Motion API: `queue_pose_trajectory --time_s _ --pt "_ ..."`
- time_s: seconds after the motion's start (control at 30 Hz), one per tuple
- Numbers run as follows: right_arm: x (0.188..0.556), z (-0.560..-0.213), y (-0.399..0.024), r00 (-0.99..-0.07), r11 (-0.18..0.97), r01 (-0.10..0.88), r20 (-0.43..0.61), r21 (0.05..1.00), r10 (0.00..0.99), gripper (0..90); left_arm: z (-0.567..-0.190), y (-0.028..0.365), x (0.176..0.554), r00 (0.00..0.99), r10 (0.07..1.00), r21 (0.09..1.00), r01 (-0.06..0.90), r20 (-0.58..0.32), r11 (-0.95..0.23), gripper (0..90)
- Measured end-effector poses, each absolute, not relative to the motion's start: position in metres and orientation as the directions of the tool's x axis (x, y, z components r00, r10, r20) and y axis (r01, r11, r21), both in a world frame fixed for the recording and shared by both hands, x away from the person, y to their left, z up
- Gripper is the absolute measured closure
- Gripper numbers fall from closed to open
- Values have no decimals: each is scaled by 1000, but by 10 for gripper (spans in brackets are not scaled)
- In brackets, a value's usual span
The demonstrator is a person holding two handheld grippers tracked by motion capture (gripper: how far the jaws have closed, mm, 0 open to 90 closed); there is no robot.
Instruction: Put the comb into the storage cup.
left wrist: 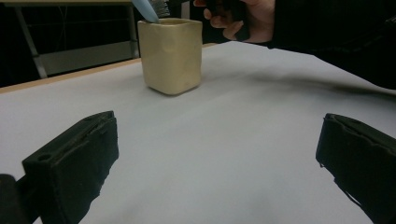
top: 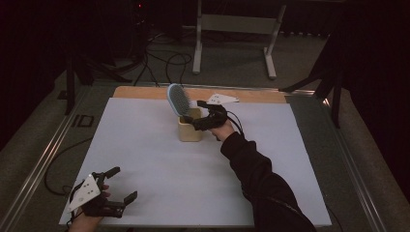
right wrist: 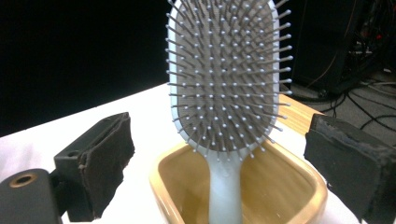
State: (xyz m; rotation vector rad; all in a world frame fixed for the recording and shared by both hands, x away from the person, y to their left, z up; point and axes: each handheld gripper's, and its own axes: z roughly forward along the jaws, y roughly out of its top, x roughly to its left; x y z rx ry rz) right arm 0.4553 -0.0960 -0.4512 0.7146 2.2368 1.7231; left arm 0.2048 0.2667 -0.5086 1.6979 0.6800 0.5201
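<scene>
Left gripper (top: 122, 183): high view, near left corner of the white table (top: 145, 159), jaws spread apart, nothing between them. Right gripper (top: 189, 119): same view, far centre, just right of the cream cup (top: 189, 129), jaws parted at the cup's rim. Blue hairbrush (top: 177, 100): stands handle-down in the cup, head tilted left above the rim. Dark sleeve (top: 261, 183) runs from the near edge up to the right gripper.

Left gripper view: two black jaws wide apart over bare table; cup (left wrist: 172, 56) stands farther off, brush handle (left wrist: 145, 10) rising from it, a hand (left wrist: 243, 21) beside it.

Right gripper view: jaws well apart either side of the hairbrush (right wrist: 226, 79), not touching it; handle drops into the cup (right wrist: 280, 186), bristles facing the camera.
</scene>
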Motion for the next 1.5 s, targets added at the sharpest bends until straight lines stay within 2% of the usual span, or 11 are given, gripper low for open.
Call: queue_pose_trajectory --time_s 0.77,1.5 --pt "447 -446 -105 -847 237 242 85 941 525 81 -509 267 205 729 684 975 165 -18 -150 0" --pt "424 -440 -135 -842 253 233 65 939 535 81 -509 267 204 727 687 974 166 -17 -152 0"
